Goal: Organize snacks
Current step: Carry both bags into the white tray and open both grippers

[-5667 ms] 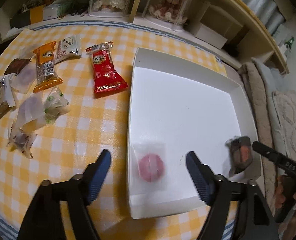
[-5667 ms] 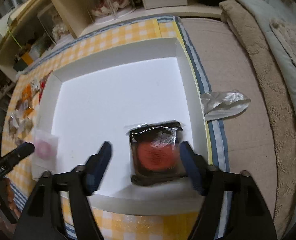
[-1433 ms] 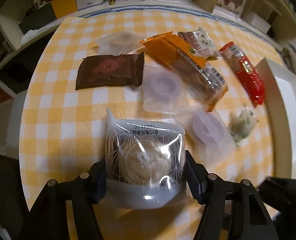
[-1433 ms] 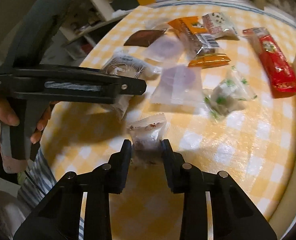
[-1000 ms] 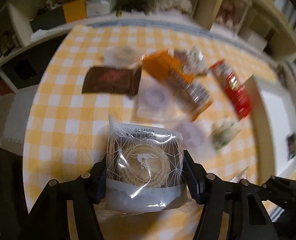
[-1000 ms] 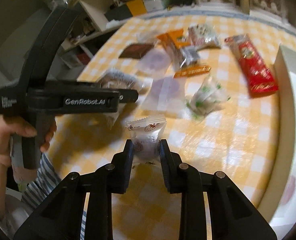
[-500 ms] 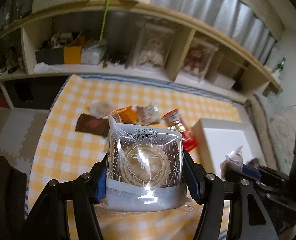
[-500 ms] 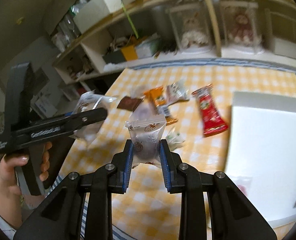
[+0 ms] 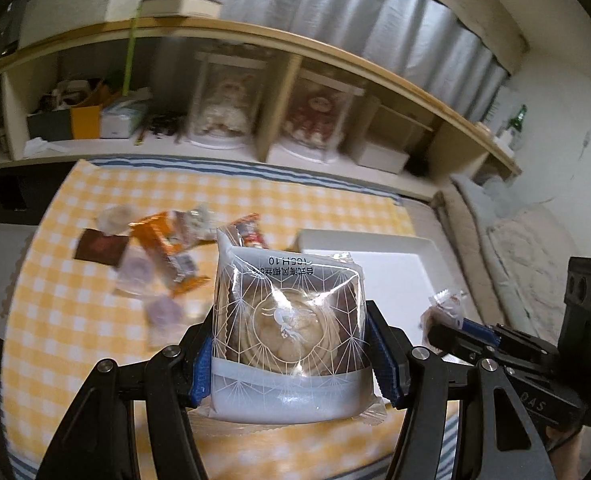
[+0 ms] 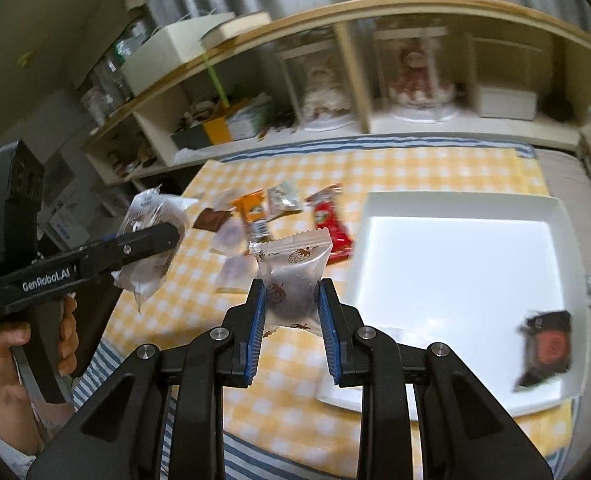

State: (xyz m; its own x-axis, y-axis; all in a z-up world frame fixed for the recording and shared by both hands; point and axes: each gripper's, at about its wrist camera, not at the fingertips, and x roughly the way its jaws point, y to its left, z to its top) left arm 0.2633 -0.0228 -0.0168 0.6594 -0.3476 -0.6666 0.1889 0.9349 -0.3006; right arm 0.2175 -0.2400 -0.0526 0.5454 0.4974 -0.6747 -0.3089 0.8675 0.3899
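Observation:
My left gripper (image 9: 291, 344) is shut on a clear-wrapped round pastry (image 9: 289, 324), held well above the table; the same pastry (image 10: 151, 236) shows at the left of the right wrist view. My right gripper (image 10: 291, 316) is shut on a small strawberry-print packet (image 10: 293, 276) with a dark sweet inside, also seen in the left wrist view as the small packet (image 9: 443, 308). The white tray (image 10: 455, 208) lies on the yellow checked table; a dark-wrapped red sweet (image 10: 547, 348) rests in its near right corner. Loose snacks (image 10: 263, 208) lie left of the tray.
Among the loose snacks are a red packet (image 10: 331, 224), an orange bar (image 10: 253, 212) and a brown packet (image 10: 209, 220). A shelf unit (image 10: 375, 100) with doll cases runs behind the table. A hand (image 10: 7, 356) grips the left tool. Bedding (image 9: 527, 248) lies to the right.
Both grippers have risen off the table with their snacks and swung right toward the tray; the views now look from higher up, with the shelves in sight.

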